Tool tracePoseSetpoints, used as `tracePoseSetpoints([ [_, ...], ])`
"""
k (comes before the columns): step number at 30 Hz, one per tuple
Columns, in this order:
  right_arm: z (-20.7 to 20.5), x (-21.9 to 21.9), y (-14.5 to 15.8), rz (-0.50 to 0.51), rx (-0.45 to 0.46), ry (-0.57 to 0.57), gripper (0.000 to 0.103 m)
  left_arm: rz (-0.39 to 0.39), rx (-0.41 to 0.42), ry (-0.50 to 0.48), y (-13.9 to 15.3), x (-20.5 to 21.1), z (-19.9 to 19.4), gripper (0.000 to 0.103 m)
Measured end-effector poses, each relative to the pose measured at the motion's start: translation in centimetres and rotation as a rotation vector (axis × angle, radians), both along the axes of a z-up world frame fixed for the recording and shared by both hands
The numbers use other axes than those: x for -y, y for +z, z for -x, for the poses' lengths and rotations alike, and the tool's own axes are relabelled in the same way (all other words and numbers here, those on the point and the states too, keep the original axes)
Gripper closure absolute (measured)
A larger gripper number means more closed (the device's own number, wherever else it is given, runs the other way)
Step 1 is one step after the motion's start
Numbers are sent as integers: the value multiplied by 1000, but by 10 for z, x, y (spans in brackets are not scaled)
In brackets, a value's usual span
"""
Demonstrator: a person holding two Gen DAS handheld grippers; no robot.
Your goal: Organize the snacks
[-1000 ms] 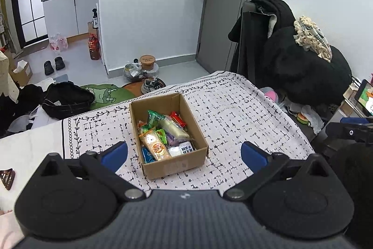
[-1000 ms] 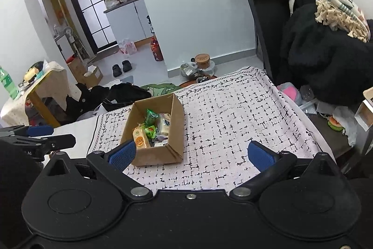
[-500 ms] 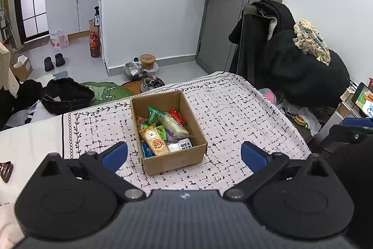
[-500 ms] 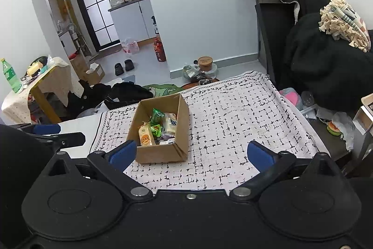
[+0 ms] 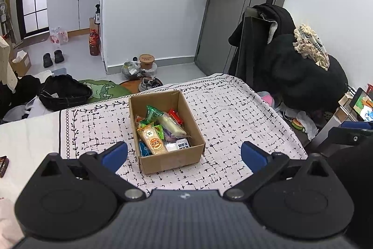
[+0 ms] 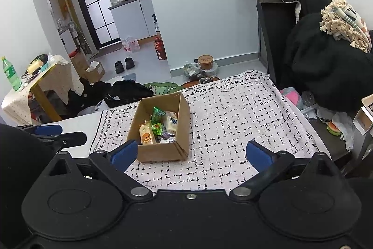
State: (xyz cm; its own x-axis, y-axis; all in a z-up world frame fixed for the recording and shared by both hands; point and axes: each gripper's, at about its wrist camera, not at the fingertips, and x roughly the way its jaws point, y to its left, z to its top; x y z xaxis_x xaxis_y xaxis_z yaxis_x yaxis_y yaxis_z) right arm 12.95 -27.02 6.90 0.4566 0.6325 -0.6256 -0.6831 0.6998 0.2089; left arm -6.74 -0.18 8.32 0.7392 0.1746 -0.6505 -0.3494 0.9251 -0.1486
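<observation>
On patterned cloth [image 5: 233, 113], snack-filled cardboard box [image 5: 166, 159], bare cloth around

Black gripper [image 5: 184, 156], seemingly blue-padded fingertips [image 5: 115, 154]

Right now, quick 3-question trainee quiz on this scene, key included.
1. True or false: both the left gripper and the right gripper are open and empty.
2. Where are the snacks? A) loose on the cloth B) inside the cardboard box C) on the floor
3. What covers the table under the box?

Key: 1 true. 2 B. 3 a white patterned tablecloth with black marks.
</observation>
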Motion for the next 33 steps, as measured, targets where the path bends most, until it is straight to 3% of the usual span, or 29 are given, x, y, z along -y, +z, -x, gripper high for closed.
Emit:
tracePoseSetpoints([
  [33, 5, -4, 1, -6, 9, -8, 0, 13, 5, 15, 1, 0, 2, 0],
])
